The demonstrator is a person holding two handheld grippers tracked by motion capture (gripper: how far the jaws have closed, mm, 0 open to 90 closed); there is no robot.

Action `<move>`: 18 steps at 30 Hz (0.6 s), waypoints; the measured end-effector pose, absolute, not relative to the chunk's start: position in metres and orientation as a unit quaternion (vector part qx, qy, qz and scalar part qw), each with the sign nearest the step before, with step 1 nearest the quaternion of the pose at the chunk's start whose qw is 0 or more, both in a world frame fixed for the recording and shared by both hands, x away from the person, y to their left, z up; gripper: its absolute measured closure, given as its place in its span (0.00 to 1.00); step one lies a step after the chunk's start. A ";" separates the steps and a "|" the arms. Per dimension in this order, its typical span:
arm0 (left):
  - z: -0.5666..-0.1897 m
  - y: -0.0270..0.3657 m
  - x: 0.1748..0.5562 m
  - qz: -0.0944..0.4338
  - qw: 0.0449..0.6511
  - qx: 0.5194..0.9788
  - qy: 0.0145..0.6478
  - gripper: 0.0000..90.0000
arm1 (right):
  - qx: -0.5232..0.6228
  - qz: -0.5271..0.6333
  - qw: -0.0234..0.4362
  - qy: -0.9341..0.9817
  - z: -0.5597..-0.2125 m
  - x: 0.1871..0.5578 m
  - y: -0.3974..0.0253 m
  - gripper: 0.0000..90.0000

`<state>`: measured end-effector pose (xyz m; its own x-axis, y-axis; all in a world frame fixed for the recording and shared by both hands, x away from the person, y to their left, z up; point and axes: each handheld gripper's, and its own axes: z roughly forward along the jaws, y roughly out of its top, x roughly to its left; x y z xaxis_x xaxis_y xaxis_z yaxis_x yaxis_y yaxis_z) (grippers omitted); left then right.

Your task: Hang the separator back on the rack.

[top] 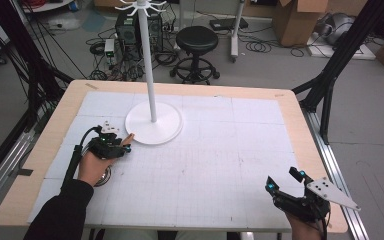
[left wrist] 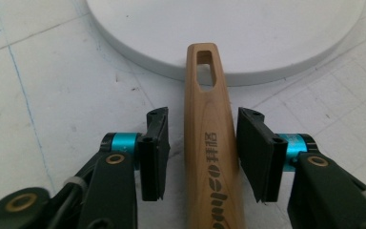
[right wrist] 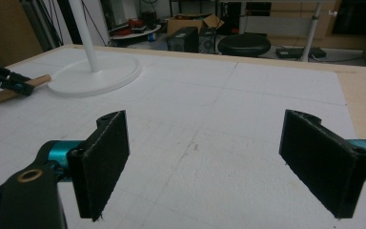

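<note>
A wooden utensil handle (left wrist: 209, 143) with a slotted hole at its end lies flat on the white mat, its tip at the rim of the stand's round white base (left wrist: 228, 33). My left gripper (left wrist: 203, 117) straddles the handle, open, with a small gap at its left pad (left wrist: 155, 152). In the high view the left gripper (top: 121, 146) sits at the mat's left, beside the base (top: 167, 131), with the handle tip (top: 129, 136) poking out. My right gripper (top: 282, 178) is open and holds nothing, near the front right edge; its own view shows the jaws (right wrist: 206, 119) spread wide over bare mat.
A tall white pole (top: 147, 60) rises from the base, with hooks at its top. A round dark thing (top: 105, 176) peeks out under the left hand. The wooden table edge (top: 305, 130) frames the mat. A black stool (top: 196, 40), boxes and cables stand on the floor behind.
</note>
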<state>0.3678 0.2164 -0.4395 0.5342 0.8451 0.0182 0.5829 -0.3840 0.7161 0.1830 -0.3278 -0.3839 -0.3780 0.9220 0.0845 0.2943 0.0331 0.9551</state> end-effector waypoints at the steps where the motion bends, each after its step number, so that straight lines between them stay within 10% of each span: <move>1: -0.439 0.216 0.368 0.197 0.338 0.807 0.441 0.62 | 0.467 0.515 0.305 0.651 -0.384 0.183 -0.328 0.18; 18: -0.439 0.214 0.368 0.191 0.335 0.807 0.447 0.74 | 0.468 0.516 0.301 0.651 -0.384 0.183 -0.328 0.18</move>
<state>0.3676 0.2136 -0.4389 0.5265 0.8501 0.0087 0.5935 -0.3748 0.7122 0.1830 -0.3279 -0.3842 -0.3812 0.9200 0.0913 0.2986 0.0290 0.9539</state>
